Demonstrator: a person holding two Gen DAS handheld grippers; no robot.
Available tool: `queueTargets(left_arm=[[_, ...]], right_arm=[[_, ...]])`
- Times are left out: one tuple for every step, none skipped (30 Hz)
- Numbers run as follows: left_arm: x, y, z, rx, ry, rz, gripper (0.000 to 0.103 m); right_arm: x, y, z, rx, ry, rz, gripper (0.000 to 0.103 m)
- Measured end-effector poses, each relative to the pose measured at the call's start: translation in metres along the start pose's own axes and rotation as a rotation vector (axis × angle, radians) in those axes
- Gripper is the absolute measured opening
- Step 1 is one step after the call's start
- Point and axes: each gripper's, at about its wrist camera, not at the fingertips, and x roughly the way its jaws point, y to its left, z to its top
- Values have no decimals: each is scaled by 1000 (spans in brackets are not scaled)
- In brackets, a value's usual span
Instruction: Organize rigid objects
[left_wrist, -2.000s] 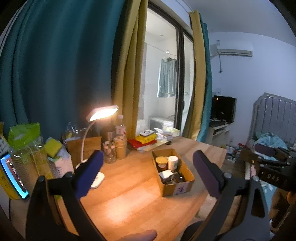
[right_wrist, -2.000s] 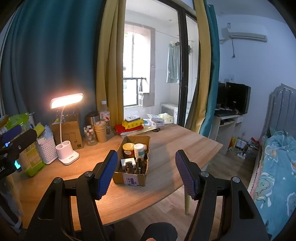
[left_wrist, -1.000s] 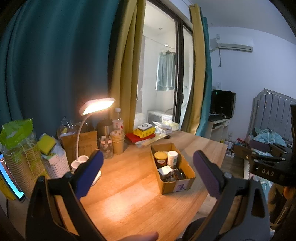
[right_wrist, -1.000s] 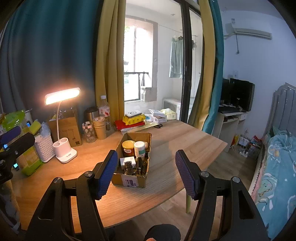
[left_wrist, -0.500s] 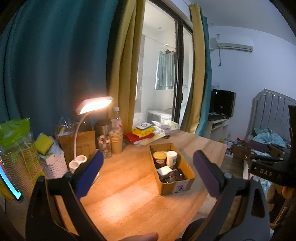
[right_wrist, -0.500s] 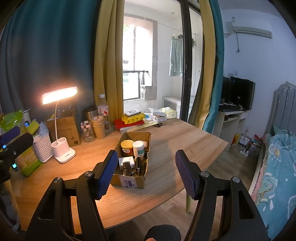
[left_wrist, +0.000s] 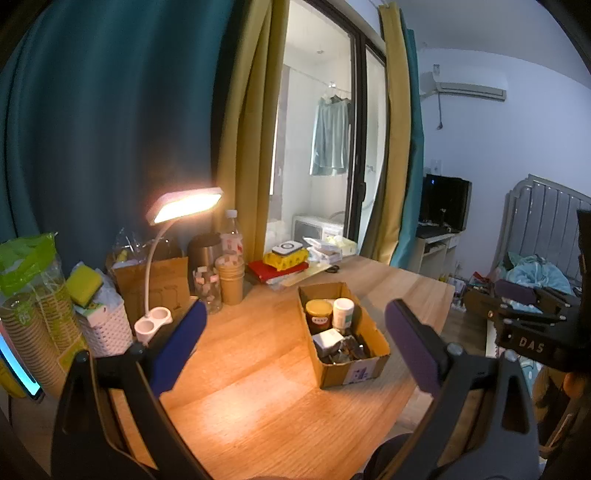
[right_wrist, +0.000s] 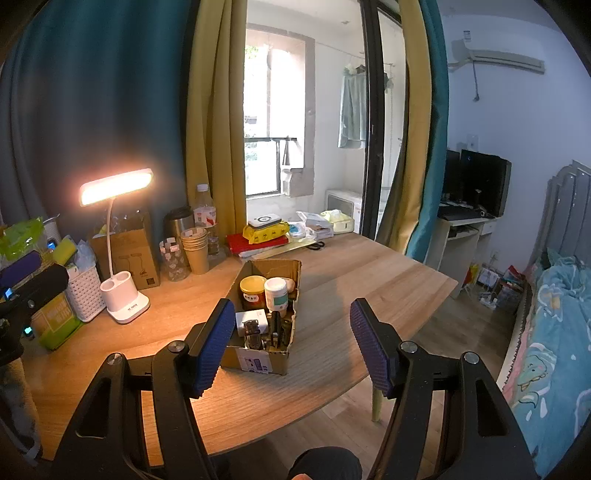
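Cardboard box of small rigid items, mid-desk, right of the lamp.

Yellow-lidded jar and white bottle look stiff, light, possibly glass; take each by the body, just below the lid. Labels unreadable. Left gripper and right gripper both open, empty, short of the box.

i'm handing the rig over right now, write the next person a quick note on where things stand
Left gripper: open, empty, held above the table, short of the box.
Right gripper: open, empty, fingers either side of the box in view, not touching it.
Cardboard box sits mid-table, holding a yellow-lidded jar, a white bottle, a small white box and some dark small items.
Lamp, paper cups and basket line the back edge.
Done: nothing visibly sorted.
Left: all of the organizing.
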Motion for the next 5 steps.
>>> queueTargets(left_arm=[[1, 0, 0, 1, 2, 4, 98], [4, -1, 0, 4, 8, 9, 98], [5, -2, 0, 5, 9, 11, 98], [6, -3, 1, 2, 9, 12, 98], [7, -3, 1, 2, 9, 9, 98]], right_arm=[[1, 1, -1, -2, 1, 1, 68], [2, 2, -2, -3, 3, 2, 68], [3, 3, -4, -5, 3, 4, 68], [3, 3, -5, -5, 4, 5, 68], [5, 4, -6, -6, 5, 6, 68]])
